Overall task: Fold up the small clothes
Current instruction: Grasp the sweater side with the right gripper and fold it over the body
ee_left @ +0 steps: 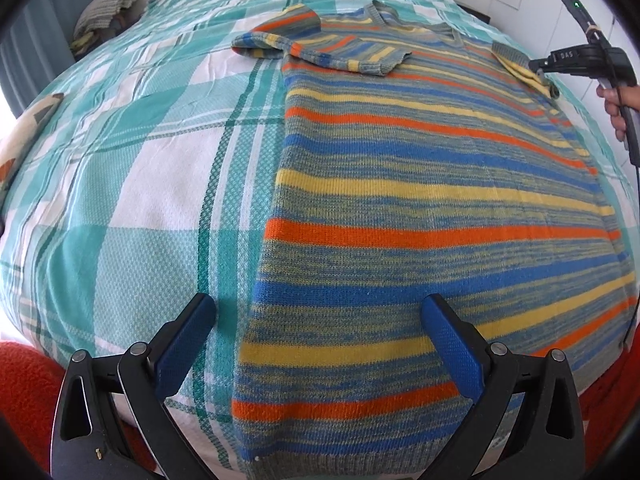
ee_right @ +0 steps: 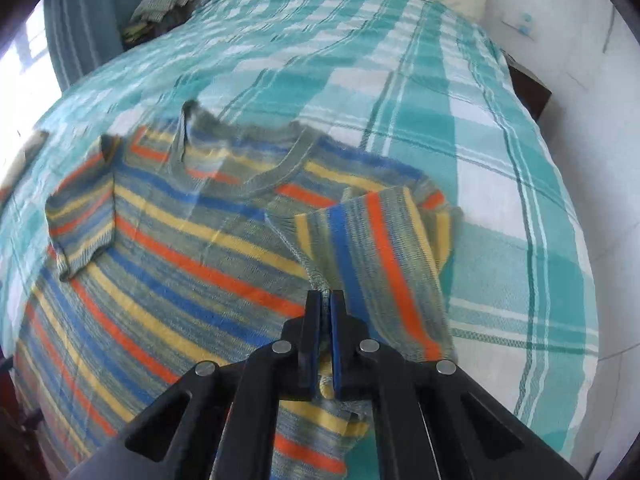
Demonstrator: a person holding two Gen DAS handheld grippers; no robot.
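Garment: we find one striped knit sweater (ee_left: 420, 184) lying flat on the bed (ee_left: 132, 184), front up, its hem at the bed's near edge and its neckline towards the far end.
Left sleeve (ee_left: 320, 46): already folded across the chest, lying on the body.
Right sleeve (ee_right: 384, 248): lifted clear of the bed and turned inward over the body, not yet laid down.
Right hand-held gripper (ee_right: 326, 300): jaws closed tight on the right sleeve's cuff edge.
Left hand-held gripper (ee_left: 320, 308): jaws spread wide, holding nothing, poised over the hem at the near edge.
Progress: we judge the fold roughly a third done; one sleeve is in, the second is in hand.
Outstanding: lay the right sleeve flat, then fold the body hem to neckline.
Surroundings: folded clothes (ee_left: 108, 8) sit beyond the bed's far left corner.
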